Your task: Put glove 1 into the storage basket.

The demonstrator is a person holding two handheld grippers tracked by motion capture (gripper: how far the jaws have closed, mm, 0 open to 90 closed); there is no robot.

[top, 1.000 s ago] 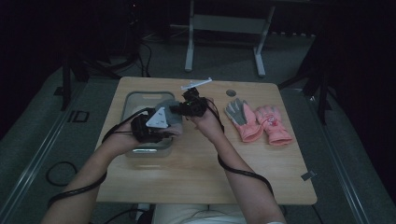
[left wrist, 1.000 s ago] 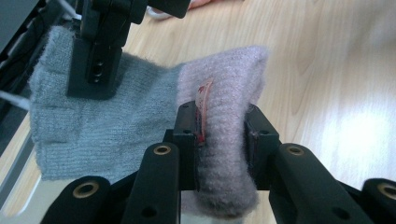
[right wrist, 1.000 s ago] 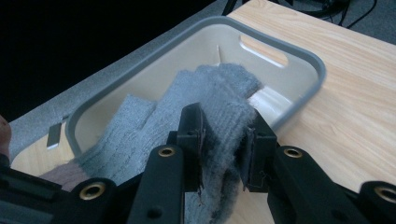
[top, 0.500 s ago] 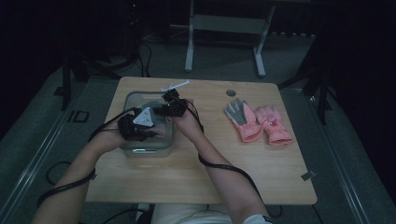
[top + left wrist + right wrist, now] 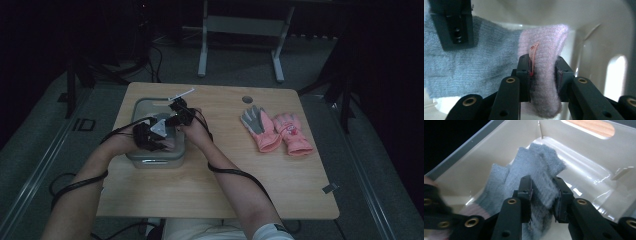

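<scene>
Pink glove pair (image 5: 276, 131) on wood table (image 5: 215, 190), right; white strip (image 5: 181, 94) at back.

The right gripper (image 5: 542, 200) looks down into a pale plastic bin (image 5: 499, 147), its two black jaws set on either side of the grey knitted fingers of a glove (image 5: 534, 170). The jaws have just been opening, with the grey knit between them. The glove's pink cuff (image 5: 477, 211) lies at the lower left, beside the other gripper (image 5: 439, 212), which shows blurred at that edge.

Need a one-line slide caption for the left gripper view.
Left gripper clamps the pink cuff of a grey knit glove inside the pale bin.
</scene>
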